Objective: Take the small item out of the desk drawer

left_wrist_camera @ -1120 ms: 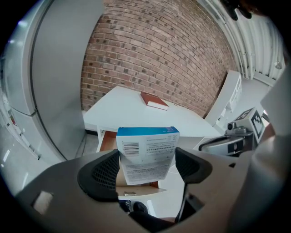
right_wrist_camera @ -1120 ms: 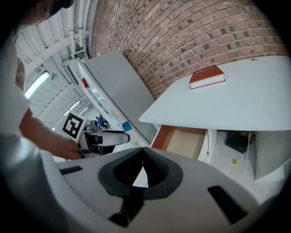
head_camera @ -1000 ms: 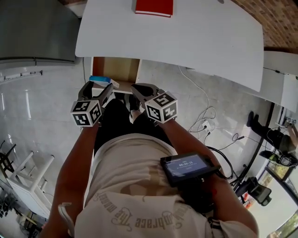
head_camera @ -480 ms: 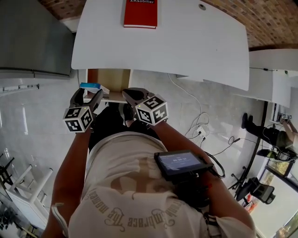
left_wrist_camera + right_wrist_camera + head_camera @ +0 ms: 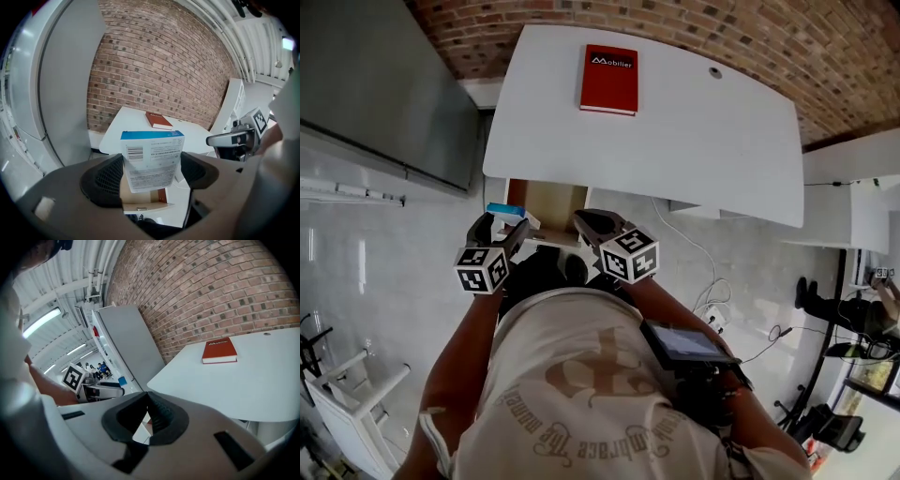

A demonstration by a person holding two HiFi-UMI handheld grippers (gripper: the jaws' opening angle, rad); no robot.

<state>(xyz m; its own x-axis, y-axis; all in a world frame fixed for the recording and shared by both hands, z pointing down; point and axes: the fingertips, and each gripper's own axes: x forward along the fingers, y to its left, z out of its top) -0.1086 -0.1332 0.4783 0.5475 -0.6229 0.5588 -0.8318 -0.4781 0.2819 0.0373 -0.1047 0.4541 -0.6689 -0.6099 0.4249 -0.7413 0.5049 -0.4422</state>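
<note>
A small white box with a blue top (image 5: 152,159) stands upright between the jaws of my left gripper (image 5: 152,172), which is shut on it. In the head view the box (image 5: 508,212) and the left gripper (image 5: 501,228) hover at the front left of the open wooden desk drawer (image 5: 551,202). The drawer (image 5: 146,201) shows below the box in the left gripper view. Just right of the drawer's front is my right gripper (image 5: 583,222), shut with nothing between its jaws (image 5: 147,398). In the right gripper view, the left gripper (image 5: 101,390) carries the box (image 5: 122,380).
A red book (image 5: 608,80) lies at the back of the white desk top (image 5: 703,131), below a brick wall (image 5: 769,42). A grey cabinet (image 5: 384,84) stands left of the desk. Cables (image 5: 712,253) lie on the tiled floor to the right.
The head view has tilted up, so more of the desk and the brick wall show. Both grippers keep their place at the drawer's front, the left one still holding the box.
</note>
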